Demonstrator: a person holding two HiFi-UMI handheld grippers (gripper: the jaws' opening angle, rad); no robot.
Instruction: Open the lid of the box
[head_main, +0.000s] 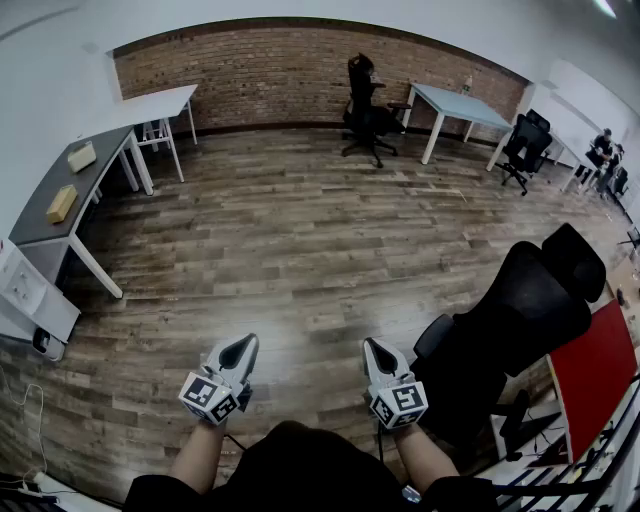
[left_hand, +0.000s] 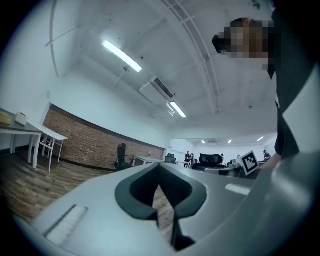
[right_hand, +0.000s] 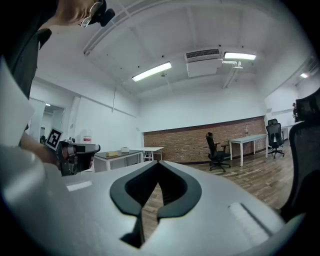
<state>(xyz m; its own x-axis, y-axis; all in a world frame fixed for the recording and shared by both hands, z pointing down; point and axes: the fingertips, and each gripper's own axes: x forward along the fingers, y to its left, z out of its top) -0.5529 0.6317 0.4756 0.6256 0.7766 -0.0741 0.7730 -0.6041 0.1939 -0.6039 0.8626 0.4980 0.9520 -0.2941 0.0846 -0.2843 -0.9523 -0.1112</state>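
Hovering level above the wood floor (head_main: 280, 250), side by side: left tongs (head_main: 243, 346), closed tight with nothing between them; right tongs (head_main: 375, 348), likewise closed and empty. Grey surface (head_main: 40, 225) by the left wall, well apart from both: yellow box (head_main: 62, 203) toward its near end, pale box (head_main: 82, 156) farther along. Which box the task means cannot be told. Black chair (head_main: 520, 300) just right of the right tongs.
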